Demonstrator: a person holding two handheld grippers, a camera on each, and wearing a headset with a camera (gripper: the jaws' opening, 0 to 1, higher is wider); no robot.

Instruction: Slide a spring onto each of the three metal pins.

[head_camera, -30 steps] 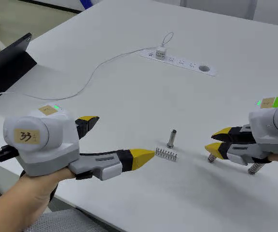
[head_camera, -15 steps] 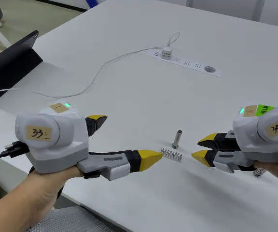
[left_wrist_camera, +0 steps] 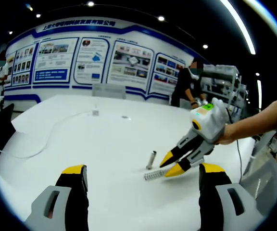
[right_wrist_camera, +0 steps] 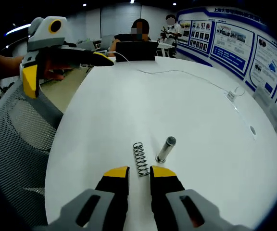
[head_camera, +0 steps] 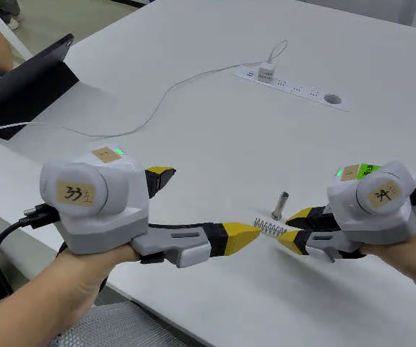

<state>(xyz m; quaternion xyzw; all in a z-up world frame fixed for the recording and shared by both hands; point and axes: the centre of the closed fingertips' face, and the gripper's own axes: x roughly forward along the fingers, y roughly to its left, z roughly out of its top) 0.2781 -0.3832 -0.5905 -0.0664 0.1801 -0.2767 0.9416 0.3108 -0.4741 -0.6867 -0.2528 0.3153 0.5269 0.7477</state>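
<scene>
showroom office: blue wall display boards [left_wrist_camera: 56, 60]

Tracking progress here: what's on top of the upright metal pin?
Nothing: the pin stands bare, cap fully visible. The spring lies flat on the table beside it. Nothing hides its top.
</scene>
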